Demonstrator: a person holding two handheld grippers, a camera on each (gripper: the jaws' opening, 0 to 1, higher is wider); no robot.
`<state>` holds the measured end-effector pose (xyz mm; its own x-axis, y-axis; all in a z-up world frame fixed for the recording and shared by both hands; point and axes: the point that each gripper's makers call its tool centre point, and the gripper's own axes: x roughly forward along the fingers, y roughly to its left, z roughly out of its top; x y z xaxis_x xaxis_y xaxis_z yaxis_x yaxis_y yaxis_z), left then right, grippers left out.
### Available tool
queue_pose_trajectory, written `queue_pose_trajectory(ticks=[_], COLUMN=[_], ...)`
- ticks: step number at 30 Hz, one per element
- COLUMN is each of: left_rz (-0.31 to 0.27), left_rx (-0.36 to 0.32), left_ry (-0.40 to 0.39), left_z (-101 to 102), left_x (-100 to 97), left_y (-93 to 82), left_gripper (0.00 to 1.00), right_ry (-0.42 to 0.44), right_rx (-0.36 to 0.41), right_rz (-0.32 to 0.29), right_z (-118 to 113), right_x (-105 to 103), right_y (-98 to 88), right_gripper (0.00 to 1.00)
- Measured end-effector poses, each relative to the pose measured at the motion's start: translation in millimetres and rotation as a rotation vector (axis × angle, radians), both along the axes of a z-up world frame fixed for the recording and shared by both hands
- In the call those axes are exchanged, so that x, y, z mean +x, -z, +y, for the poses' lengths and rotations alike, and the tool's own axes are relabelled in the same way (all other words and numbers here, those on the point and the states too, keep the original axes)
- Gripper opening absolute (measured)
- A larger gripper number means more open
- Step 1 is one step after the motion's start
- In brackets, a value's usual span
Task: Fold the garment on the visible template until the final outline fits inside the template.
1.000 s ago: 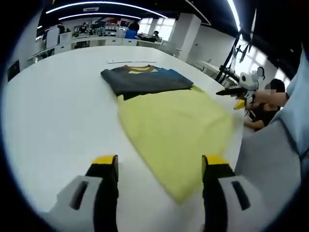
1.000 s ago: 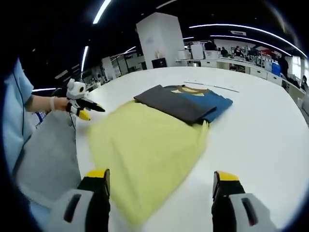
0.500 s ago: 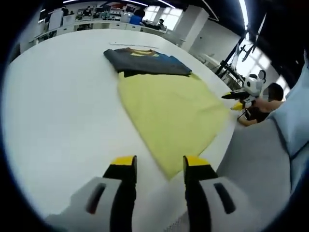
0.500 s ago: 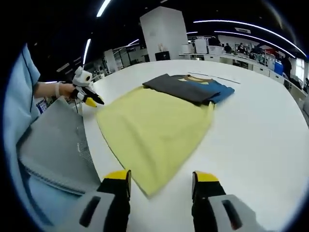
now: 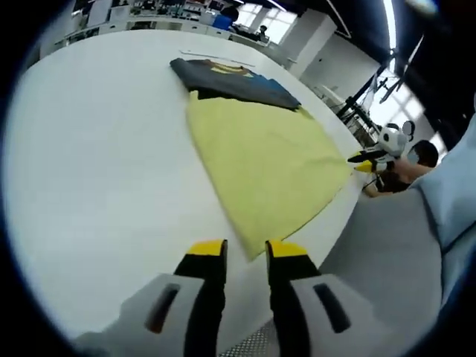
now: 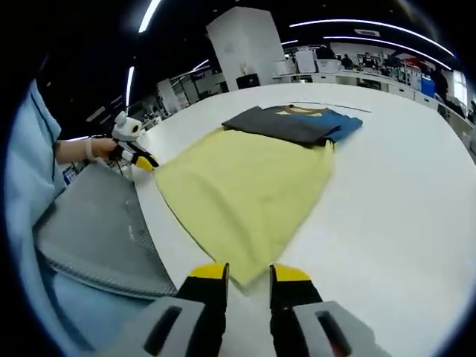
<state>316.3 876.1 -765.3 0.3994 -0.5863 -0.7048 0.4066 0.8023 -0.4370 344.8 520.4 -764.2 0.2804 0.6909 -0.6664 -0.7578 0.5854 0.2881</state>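
Note:
A yellow sheet (image 5: 260, 156) (image 6: 245, 186) lies flat on the white table (image 5: 97, 149). At its far end a dark grey and blue garment (image 5: 230, 78) (image 6: 294, 123) with a yellow collar lies folded and overlaps the sheet's far edge. My left gripper (image 5: 246, 249) hovers at one near corner of the sheet, its jaws drawn close with a narrow gap. My right gripper (image 6: 249, 271) stands the same way at the other near corner. Each gripper also appears small in the other's view: the right gripper (image 5: 364, 165) and the left gripper (image 6: 141, 160), both at the table edge.
The table's near edge runs just behind both corners of the sheet. Past it is grey fabric (image 6: 97, 230) (image 5: 387, 238) and a person's light blue sleeve (image 6: 30, 171). A thin strip (image 5: 216, 58) lies beyond the folded garment. Desks and people fill the far room.
Both grippers have moved down toward the sheet's near corners, and their jaws have narrowed from wide apart to a small gap. The sheet and the folded garment have not moved.

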Motion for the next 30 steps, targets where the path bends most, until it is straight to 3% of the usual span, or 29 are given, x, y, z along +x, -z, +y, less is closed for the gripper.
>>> queue_pose_trajectory(ticks=[13, 20, 21, 26, 30], left_rz=[0.039, 0.086, 0.093, 0.067, 0.09], left_rx=[-0.034, -0.065, -0.063, -0.034, -0.06], left_ry=[-0.045, -0.093, -0.128, -0.082, -0.093], left_z=[-5, -7, -5, -7, -8], left_x=[-5.9, -4.5, -2.6, -4.2, -7.0], left_y=[1.7, 7.6, 7.5, 4.7, -1.1], left_gripper=[0.13, 0.0, 0.0, 0.0, 0.0], right_ry=[0.026, 0.088, 0.093, 0.074, 0.078], right_rx=[0.005, 0.028, 0.036, 0.037, 0.058], right_rz=[0.086, 0.104, 0.11, 0.112, 0.125], right_z=[-2, -4, -3, -3, -3], right_x=[-7, -1, -1, -2, -4], right_y=[6.5, 10.1, 9.7, 7.3, -0.5], right_gripper=[0.06, 0.0, 0.0, 0.0, 0.0])
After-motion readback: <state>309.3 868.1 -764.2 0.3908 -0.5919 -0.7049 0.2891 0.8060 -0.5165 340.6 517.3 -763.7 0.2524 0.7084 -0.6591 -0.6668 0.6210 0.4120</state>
